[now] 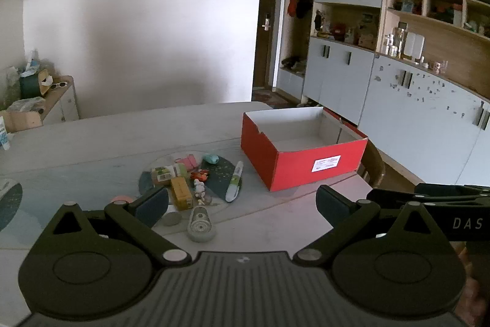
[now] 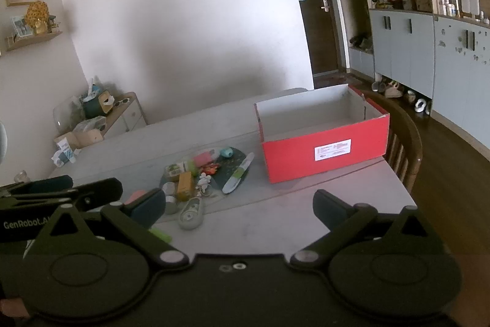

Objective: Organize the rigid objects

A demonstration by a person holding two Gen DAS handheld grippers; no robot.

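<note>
A pile of small objects lies mid-table: a yellow box (image 1: 181, 192) (image 2: 185, 186), a green-labelled box (image 1: 163, 173), a pink block (image 1: 188, 160), a teal oval (image 1: 210, 158) (image 2: 227, 152), a white-green pen (image 1: 234, 181) (image 2: 238, 172), a small figurine (image 1: 199, 187) and a grey correction-tape dispenser (image 1: 200, 224) (image 2: 191, 213). An open red box (image 1: 301, 161) (image 2: 324, 153) with a white, empty inside stands to their right. My left gripper (image 1: 242, 204) is open and empty, above the table near the pile. My right gripper (image 2: 237, 204) is open and empty, beside it.
A wooden chair (image 2: 404, 143) stands at the table's right edge behind the box. A cluttered side cabinet (image 2: 122, 109) stands against the far wall. Cabinets and shelves (image 1: 398, 57) line the right of the room. The other gripper's body shows at each view's edge.
</note>
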